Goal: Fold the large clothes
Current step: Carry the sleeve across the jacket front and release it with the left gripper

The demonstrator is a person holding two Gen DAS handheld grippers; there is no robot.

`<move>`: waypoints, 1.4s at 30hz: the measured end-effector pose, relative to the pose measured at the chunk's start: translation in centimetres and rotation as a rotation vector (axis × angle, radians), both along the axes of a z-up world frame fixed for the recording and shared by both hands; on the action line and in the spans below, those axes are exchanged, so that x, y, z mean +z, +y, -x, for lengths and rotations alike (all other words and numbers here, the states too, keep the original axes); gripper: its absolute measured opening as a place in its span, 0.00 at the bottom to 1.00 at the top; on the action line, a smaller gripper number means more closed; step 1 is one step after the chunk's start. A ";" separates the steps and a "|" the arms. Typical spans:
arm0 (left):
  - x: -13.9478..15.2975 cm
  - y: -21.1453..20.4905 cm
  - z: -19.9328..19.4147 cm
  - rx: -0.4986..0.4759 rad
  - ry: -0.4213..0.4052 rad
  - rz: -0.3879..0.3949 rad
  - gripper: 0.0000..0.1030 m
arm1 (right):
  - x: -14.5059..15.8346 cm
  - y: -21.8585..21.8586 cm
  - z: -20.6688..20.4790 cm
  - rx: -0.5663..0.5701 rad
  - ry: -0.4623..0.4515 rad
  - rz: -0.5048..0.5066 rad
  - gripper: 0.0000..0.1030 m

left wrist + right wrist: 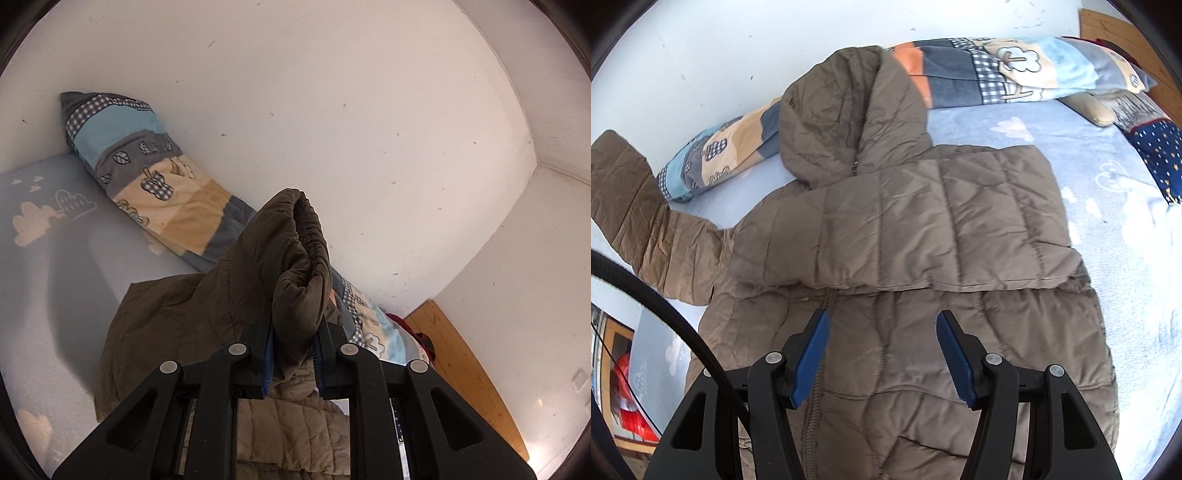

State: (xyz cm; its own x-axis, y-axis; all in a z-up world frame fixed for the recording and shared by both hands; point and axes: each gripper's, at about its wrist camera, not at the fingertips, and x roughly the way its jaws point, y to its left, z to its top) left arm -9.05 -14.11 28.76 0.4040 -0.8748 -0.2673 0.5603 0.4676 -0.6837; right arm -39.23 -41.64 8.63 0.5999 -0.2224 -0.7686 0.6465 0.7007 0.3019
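Left gripper [293, 354] has its fingers pinching the elastic cuff [306, 258] of the brown quilted puffer jacket [905, 258] on the bed [1126, 258]; right gripper [882, 354] hovers spread above the jacket's body. One sleeve looks folded across already, so next probably lay this one over.

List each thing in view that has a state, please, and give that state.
jacket: lying on the bed, zipped, one sleeve folded across the chest
other sleeve: lifted off the bed, cuff pinched
hood: lying flat against the rolled blanket
left gripper: shut on the cuff
right gripper: open, above the jacket, holding nothing
rolled blanket: along the wall
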 end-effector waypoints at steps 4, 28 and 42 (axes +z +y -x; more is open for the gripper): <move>-0.5 -4.6 3.2 -0.062 0.021 -0.024 0.15 | 0.3 -1.6 1.9 -0.036 -0.027 -0.021 0.63; -16.2 -27.5 13.8 -0.242 0.199 -0.317 0.16 | 3.5 -7.7 11.1 -0.207 -0.183 -0.046 0.63; -21.8 -30.2 17.8 -0.373 0.198 -0.505 0.44 | 3.9 -7.8 11.1 -0.205 -0.200 -0.050 0.63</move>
State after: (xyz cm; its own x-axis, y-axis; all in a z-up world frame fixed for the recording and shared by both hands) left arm -26.81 -44.28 6.93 -0.0015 -0.6942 -0.7198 0.6331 0.5565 -0.5381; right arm -50.31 -49.48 12.58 0.6873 -0.3195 -0.6523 0.6971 0.5426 0.4687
